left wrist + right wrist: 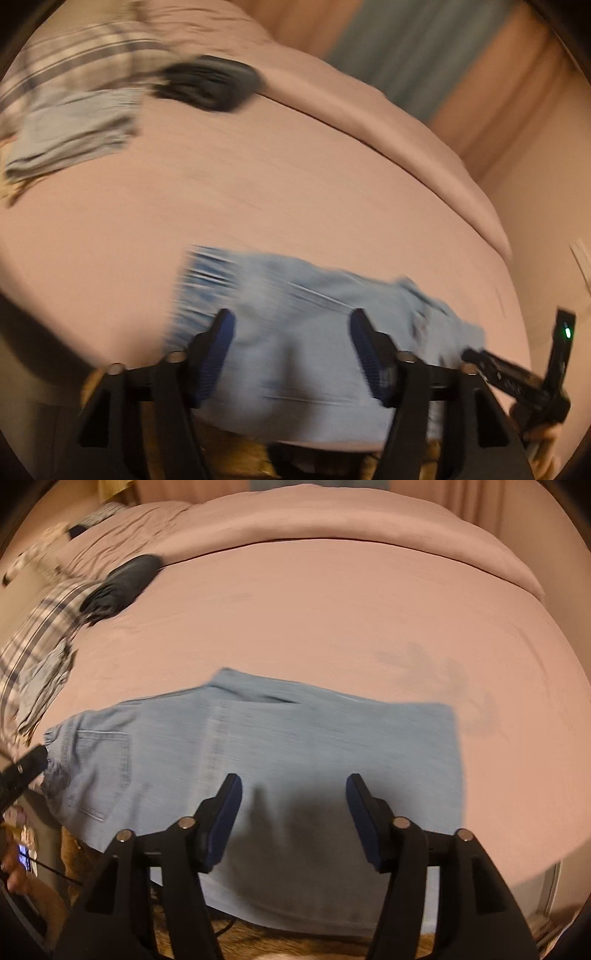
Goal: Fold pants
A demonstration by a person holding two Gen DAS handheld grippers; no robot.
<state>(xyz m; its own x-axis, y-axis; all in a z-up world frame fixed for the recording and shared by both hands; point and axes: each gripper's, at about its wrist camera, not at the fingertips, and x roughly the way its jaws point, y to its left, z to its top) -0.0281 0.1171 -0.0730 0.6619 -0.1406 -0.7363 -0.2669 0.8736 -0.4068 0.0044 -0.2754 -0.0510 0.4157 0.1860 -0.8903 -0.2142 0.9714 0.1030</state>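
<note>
My left gripper point(291, 350) hangs over the light blue jeans point(258, 760) with its two blue-padded fingers point(218, 350) spread well apart and nothing pinched between them; the denim lies flat beneath the gap. My right gripper point(293, 812) is likewise spread, its pads point(225, 812) standing clear above the cloth and casting a dark shadow on it.

The jeans lie folded on the pink bedsheet point(332, 609), near the bed's front edge. From the right wrist they read as a broad rectangle with a back pocket point(103, 771) towards the left end and a straight edge on the right. The near edge of the denim hangs a little over the bed's edge, above a brown furry rug point(258, 941).

At the far left of the bed a dark garment point(122, 583) lies on the sheet beside a plaid cloth point(33, 642), with another pale blue folded piece point(74, 129) next to them. The left wrist view is badly smeared, so I think that piece is denim too, but cannot be sure. The folded-back duvet point(332, 520) runs along the far side.
</note>
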